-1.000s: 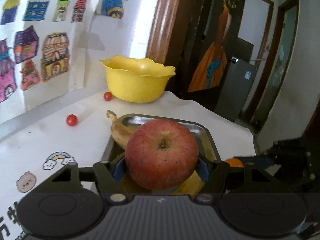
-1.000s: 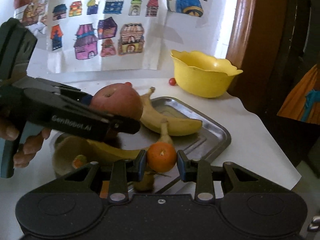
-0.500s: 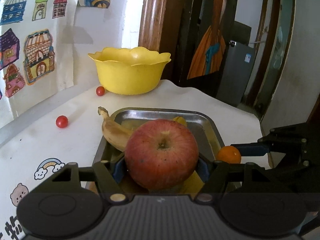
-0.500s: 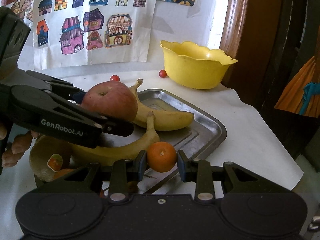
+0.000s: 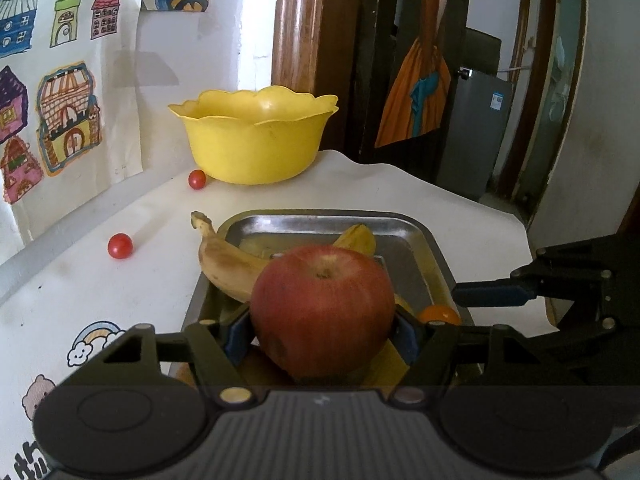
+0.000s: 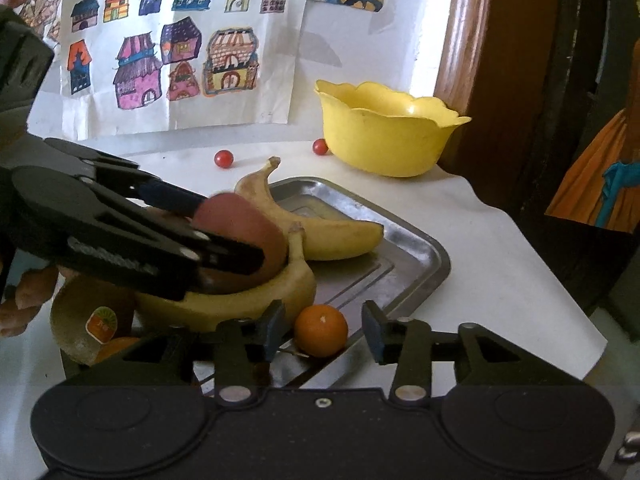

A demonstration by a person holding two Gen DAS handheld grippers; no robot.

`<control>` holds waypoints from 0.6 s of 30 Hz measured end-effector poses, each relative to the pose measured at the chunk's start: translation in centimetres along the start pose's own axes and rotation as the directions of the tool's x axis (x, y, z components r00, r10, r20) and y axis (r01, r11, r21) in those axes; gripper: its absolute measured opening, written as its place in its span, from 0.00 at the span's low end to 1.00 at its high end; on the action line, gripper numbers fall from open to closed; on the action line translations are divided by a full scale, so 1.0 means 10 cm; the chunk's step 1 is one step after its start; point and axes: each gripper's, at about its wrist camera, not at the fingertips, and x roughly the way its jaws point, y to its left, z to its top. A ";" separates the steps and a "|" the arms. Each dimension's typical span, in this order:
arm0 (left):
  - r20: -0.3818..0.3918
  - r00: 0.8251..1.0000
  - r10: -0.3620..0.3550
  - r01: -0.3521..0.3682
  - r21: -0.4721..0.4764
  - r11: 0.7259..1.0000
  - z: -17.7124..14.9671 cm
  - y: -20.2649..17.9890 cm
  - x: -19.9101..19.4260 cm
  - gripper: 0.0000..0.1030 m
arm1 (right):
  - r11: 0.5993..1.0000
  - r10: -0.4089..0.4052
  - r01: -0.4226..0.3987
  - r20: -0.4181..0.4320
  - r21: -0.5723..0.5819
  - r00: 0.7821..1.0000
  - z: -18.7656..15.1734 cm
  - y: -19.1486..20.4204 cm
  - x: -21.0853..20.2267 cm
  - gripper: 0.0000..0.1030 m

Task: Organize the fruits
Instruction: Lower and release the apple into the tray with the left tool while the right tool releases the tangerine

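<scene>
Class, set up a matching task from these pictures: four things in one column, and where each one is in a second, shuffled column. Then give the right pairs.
Things:
1. apple
2. small orange
3. yellow bowl
4. banana

Places:
A. at the back of the table, by the wall
B. gripped by the left gripper
C. lying in the metal tray
D. between the open pads of the right gripper, untouched

Pairs: 1-B, 2-D, 3-A, 4-C

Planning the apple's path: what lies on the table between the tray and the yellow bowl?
Bare white tabletop. In the left wrist view nothing sits between the tray and the bowl; one cherry tomato lies beside the bowl, off that stretch.
</scene>
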 end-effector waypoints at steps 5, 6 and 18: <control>0.046 0.999 -0.013 0.015 -0.044 0.999 0.02 0.06 -0.16 0.85 | 0.999 -0.026 0.024 0.057 0.030 0.998 0.00 0.01 -0.25 0.73; 0.057 0.998 -0.012 0.015 -0.053 0.999 0.02 0.06 -0.20 0.85 | 0.999 -0.031 0.028 0.072 0.034 0.997 0.01 0.02 -0.32 0.77; 0.248 0.964 0.096 -0.058 -0.158 0.986 0.11 0.28 -1.19 1.00 | 0.997 -0.062 0.049 0.239 0.059 0.969 0.22 0.35 -1.23 0.99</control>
